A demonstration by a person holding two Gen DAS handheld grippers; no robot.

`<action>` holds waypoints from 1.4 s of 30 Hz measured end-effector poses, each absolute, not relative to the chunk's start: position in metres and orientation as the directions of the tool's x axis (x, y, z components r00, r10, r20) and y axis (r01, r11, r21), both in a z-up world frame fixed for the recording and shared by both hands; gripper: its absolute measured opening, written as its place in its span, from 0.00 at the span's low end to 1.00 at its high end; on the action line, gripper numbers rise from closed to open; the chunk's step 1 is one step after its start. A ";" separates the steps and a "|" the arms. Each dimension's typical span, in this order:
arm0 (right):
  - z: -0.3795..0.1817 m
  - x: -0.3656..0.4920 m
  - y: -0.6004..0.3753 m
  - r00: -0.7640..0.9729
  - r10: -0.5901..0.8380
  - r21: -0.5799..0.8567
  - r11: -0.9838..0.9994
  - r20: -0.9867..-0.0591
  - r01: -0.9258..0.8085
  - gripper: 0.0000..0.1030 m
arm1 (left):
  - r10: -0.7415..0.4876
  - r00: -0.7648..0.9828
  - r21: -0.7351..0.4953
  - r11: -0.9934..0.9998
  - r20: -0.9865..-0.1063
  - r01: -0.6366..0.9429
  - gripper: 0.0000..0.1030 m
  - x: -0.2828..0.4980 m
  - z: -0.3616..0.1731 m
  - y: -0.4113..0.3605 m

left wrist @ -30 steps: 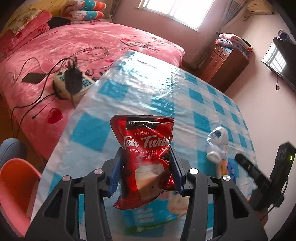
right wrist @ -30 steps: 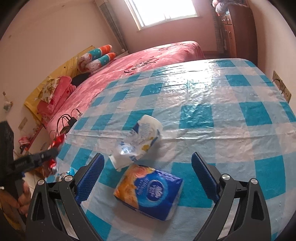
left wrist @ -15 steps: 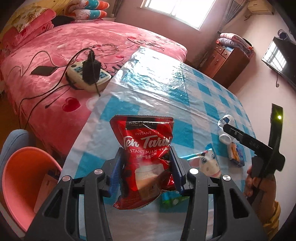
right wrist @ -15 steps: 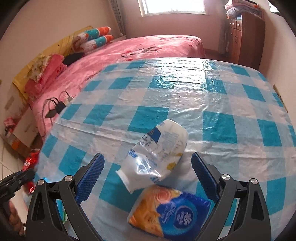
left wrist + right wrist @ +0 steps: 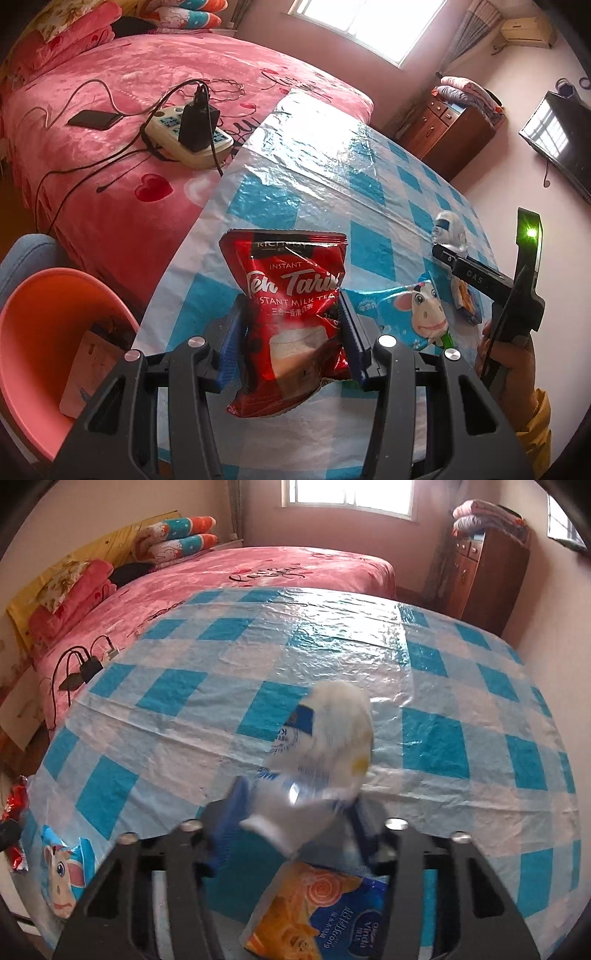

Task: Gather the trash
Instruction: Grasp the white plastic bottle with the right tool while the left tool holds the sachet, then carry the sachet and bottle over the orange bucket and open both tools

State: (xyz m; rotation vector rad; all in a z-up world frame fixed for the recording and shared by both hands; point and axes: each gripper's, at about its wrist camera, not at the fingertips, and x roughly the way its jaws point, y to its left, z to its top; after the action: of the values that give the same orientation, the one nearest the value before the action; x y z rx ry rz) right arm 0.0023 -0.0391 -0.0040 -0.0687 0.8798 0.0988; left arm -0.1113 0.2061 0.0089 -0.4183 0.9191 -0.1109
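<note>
- Right gripper (image 5: 291, 812) has just closed in: half a second ago its jaws stood wide around the crumpled white bottle (image 5: 325, 746), now the blue pads pinch its lower end, though motion blur hides how firm the hold is.
- Left gripper (image 5: 290, 332) still clamps the red sachet (image 5: 291, 306), and it has swung toward the orange bin (image 5: 40, 332) at the surface's (image 5: 332, 177) edge, so a drop looks close.
- Sachet reads "INSTANT", "Teh Tarik", "INSTANT MILK TEA".
- Tissue pack (image 5: 325, 915) beneath the bottle says "Vinda"; the cow wrapper (image 5: 413, 310) lies waiting.
</note>
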 end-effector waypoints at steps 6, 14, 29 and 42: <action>-0.001 -0.005 -0.036 0.650 0.093 -0.012 0.988 -0.755 -0.155 0.42 | -0.281 0.605 -0.410 0.908 -0.745 -0.083 0.48 -0.115 0.004 0.212; 0.011 -0.024 -0.032 0.685 0.134 0.006 0.982 -0.716 -0.186 0.41 | -0.289 0.608 -0.417 0.906 -0.740 -0.077 0.48 -0.122 0.004 0.212; 0.043 -0.067 -0.027 0.706 0.234 0.084 0.967 -0.669 -0.241 0.40 | -0.306 0.619 -0.438 0.897 -0.723 -0.068 0.48 -0.139 0.006 0.215; 0.070 -0.103 0.036 0.676 0.371 0.106 0.911 -0.637 -0.399 0.40 | -0.291 0.654 -0.459 0.883 -0.699 -0.097 0.48 -0.162 0.010 0.240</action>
State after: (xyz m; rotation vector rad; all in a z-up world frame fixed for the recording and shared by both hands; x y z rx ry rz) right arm -0.1030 0.0361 0.0699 -0.0426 0.7062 0.4328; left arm -0.1615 0.2403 0.0103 -0.4905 0.8602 -0.1150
